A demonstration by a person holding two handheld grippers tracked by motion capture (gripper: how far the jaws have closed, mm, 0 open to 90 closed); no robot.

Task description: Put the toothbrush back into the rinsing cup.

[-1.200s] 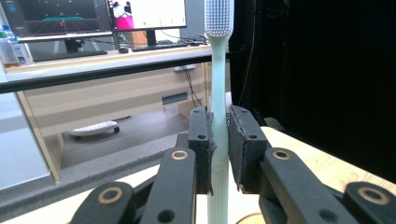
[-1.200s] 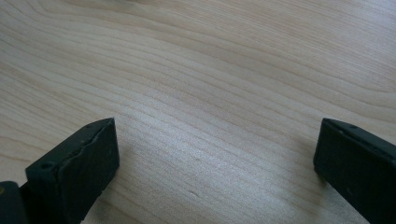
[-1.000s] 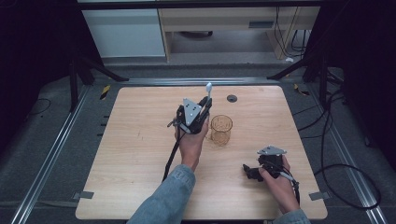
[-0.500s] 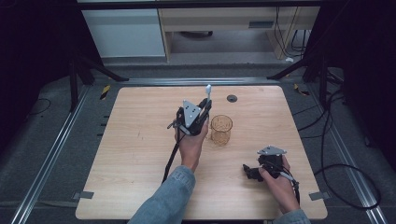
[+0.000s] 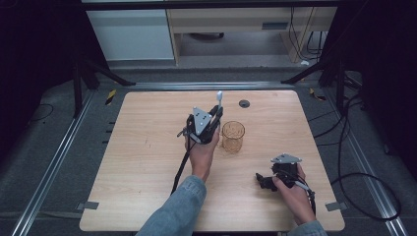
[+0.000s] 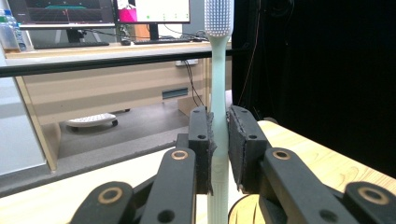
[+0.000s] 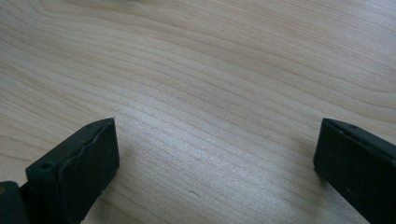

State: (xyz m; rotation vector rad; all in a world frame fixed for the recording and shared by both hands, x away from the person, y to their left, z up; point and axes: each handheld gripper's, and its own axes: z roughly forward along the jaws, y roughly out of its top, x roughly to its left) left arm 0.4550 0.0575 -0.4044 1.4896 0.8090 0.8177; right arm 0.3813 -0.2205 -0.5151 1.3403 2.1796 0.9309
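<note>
A pale green toothbrush [image 6: 218, 88] stands upright between the jaws of my left gripper [image 6: 219, 140], bristle head up; the gripper is shut on its handle. In the high view the left gripper [image 5: 215, 114] sits mid-table, with the toothbrush [image 5: 219, 97] rising from it, just left of an amber glass cup [image 5: 232, 136]. My right gripper [image 5: 259, 180] rests low at the table's front right, pointing left. In the right gripper view its jaws stand wide apart over bare wood, and the right gripper [image 7: 215, 154] is open with nothing between its fingers.
The wooden table [image 5: 137, 162] carries a small dark round disc [image 5: 244, 103] near its back edge. A cable [image 5: 179, 169] trails from the left gripper toward the front. Desks, monitors and a dark curtain lie beyond the table.
</note>
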